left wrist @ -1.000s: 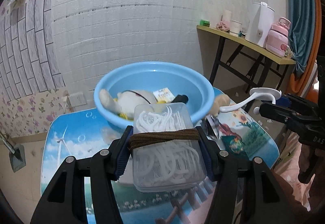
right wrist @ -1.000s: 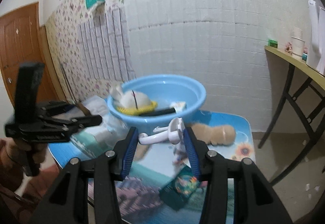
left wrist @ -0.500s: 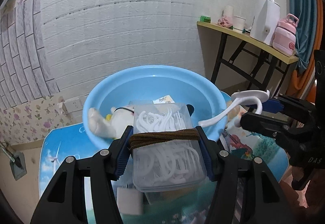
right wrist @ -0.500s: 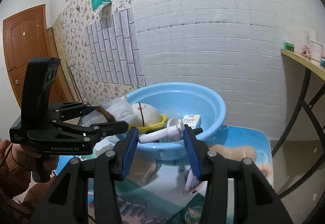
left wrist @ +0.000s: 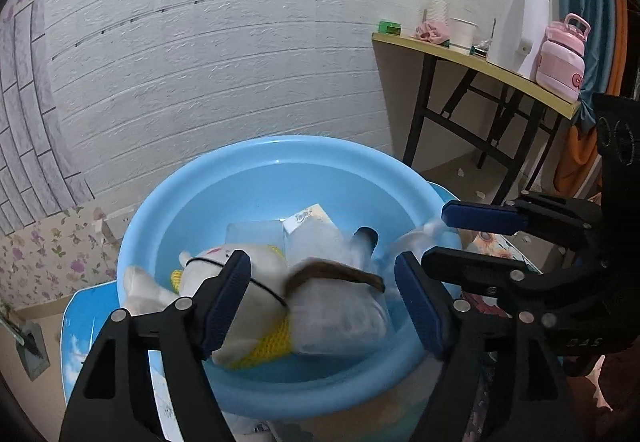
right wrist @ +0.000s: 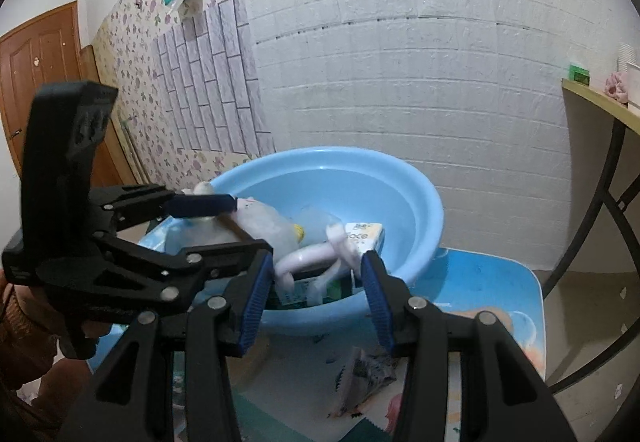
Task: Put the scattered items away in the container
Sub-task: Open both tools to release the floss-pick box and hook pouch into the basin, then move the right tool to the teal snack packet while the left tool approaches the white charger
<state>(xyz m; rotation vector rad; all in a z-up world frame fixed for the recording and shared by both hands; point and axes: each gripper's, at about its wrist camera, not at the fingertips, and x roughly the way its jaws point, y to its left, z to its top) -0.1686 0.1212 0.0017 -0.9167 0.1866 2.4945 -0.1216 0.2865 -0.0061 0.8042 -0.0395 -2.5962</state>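
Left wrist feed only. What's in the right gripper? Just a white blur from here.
Observer: A white plastic hook, clamped between the pads of the right gripper and held over the near edge of the blue basin.
Operator: Anything left outside the basin?
Observer: Yes. A crumpled packet lies on the table in front of the basin, just below the right gripper's fingers.

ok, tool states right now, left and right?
Left tool: open, jaws just opened, clear box released into the blue basin.
Right tool: shut on the white hook over the basin.
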